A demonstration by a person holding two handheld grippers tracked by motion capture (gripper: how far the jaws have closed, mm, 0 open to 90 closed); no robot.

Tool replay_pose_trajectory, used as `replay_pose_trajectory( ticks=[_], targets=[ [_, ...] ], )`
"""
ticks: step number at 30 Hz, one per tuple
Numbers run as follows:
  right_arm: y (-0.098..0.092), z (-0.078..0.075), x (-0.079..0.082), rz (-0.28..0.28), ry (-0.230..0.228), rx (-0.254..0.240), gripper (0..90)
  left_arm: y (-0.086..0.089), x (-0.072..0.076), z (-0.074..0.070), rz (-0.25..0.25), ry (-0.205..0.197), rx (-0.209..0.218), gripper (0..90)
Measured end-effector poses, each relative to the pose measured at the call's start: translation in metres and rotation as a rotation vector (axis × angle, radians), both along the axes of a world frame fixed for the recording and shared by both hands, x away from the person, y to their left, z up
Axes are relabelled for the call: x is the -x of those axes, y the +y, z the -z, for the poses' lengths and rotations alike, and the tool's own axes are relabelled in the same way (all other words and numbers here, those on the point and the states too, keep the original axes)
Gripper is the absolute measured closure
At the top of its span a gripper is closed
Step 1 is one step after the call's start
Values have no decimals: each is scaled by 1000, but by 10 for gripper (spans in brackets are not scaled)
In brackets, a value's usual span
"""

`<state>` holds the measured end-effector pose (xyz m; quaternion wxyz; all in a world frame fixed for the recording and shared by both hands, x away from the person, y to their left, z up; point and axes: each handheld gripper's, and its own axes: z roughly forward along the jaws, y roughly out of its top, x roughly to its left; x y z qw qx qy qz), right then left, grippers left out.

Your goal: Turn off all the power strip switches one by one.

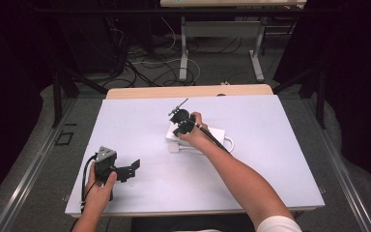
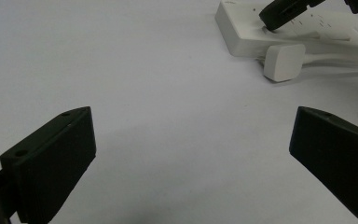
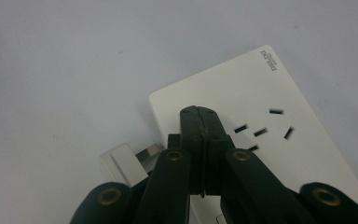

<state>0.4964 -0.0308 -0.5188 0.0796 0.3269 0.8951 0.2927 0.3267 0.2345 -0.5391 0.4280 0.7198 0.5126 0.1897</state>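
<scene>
A white power strip [image 1: 211, 133] lies at the middle of the white table [image 1: 125, 125]. In the right gripper view its socket slots face up on the power strip [image 3: 261, 88]. My right gripper [image 3: 199, 115] is shut, jaws pressed together with nothing between them, its tip over the strip's near corner. That gripper [image 1: 178, 129] points down at the strip's left end. A white plug [image 3: 125, 163] with metal prongs lies just beside that corner, unplugged. My left gripper [image 1: 131, 171] rests open near the front left; between its wide jaws [image 2: 191, 140] there is bare table.
The plug [image 2: 283, 61] and its white cable [image 1: 229, 143] lie along the strip's [image 2: 242, 39] near side. Beyond the table's far edge stand table legs [image 1: 184, 53] and loose cables on the floor.
</scene>
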Motion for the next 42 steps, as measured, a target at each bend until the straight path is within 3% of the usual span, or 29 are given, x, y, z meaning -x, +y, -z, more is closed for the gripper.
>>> replay_pose_trajectory(
  ticks=[1, 6, 9, 18, 20, 21, 24, 25, 26, 28, 29, 33, 36, 37, 38, 42],
  targets=[
    [0, -2, 0, -2, 19, 23, 900, 0, 0, 0, 0, 0, 0, 2],
    [-1, -1, -1, -10, 14, 17, 900, 0, 0, 0, -1, 0, 1, 2],
    [0, 1, -1, -9, 35, 2, 900, 0, 0, 0, -1, 0, 0, 2],
    [2, 1, 1, -10, 10, 11, 900, 1, 1, 1, -5, 6, 4, 2],
    [3, 3, 2, -1, -15, -16, 900, 2, 1, 1, -8, 5, 9, 2],
    [2, 0, 1, -17, 14, 30, 900, 2, 1, 1, -8, 5, 8, 2],
    [1, -1, 2, -6, 9, 15, 900, 1, 1, 1, -7, 5, 6, 2],
    [1, 2, 2, 4, -16, -27, 900, 1, 0, 1, -5, 6, 7, 2],
    [0, -2, 1, -11, -7, 10, 900, 0, 0, 1, -5, 5, 7, 2],
    [-1, -4, 2, 3, 14, 2, 900, 1, 0, 1, -4, 7, 6, 2],
    [-1, -3, 2, 6, 0, -12, 900, 1, 0, 1, -4, 7, 7, 2],
    [-4, -8, 3, -4, 18, 17, 900, 0, 0, 1, -4, 7, 5, 2],
    [-4, -8, 3, -10, 8, -4, 900, 0, -1, 1, -3, 6, 3, 2],
    [-3, -6, 4, 1, -17, -36, 900, 0, -1, 1, -3, 6, 4, 2],
    [-4, -10, 5, -3, 9, -2, 900, 0, -1, 1, -5, 4, 6, 2],
    [-5, -13, 7, -2, 13, -1, 885, 1, -1, 1, -5, 6, 3, 2]
  ],
)
